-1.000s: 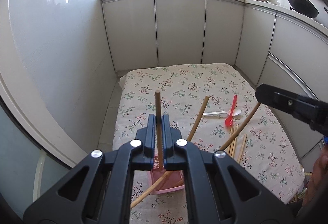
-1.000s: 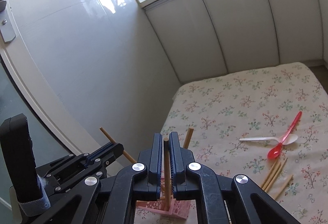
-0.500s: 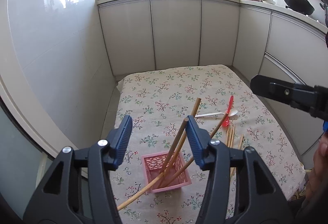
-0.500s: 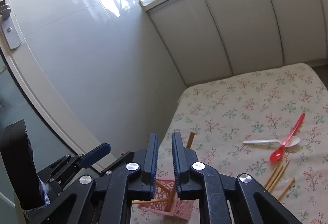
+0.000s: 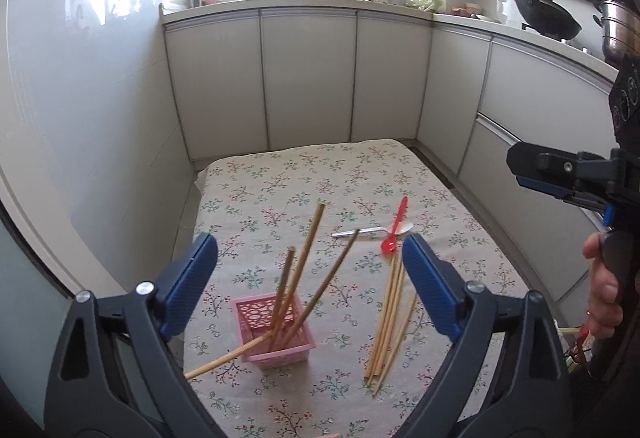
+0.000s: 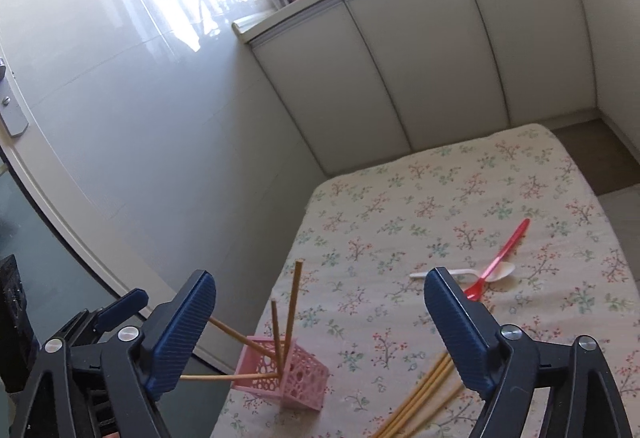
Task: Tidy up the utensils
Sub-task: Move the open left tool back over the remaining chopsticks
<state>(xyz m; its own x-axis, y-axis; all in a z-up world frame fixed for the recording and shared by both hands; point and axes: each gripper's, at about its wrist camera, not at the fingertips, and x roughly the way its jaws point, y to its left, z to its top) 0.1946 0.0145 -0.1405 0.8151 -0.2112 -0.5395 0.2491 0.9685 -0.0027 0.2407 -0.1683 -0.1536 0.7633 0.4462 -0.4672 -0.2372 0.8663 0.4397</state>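
Left wrist view: flowered tablecloth (image 5: 304, 173) below white cabinets (image 5: 308, 77); left gripper (image 5: 310, 262) and right gripper (image 6: 320, 302), jaws just opened wide, hold nothing.

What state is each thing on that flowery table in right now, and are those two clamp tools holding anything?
Left gripper: fingers wide apart, just opened, empty.
Right gripper: fingers wide apart, just opened, empty.
Pink basket: upright, four chopsticks leaning in it.
Loose chopsticks: lying flat in a bundle.
Red spoon: lying across the white spoon.
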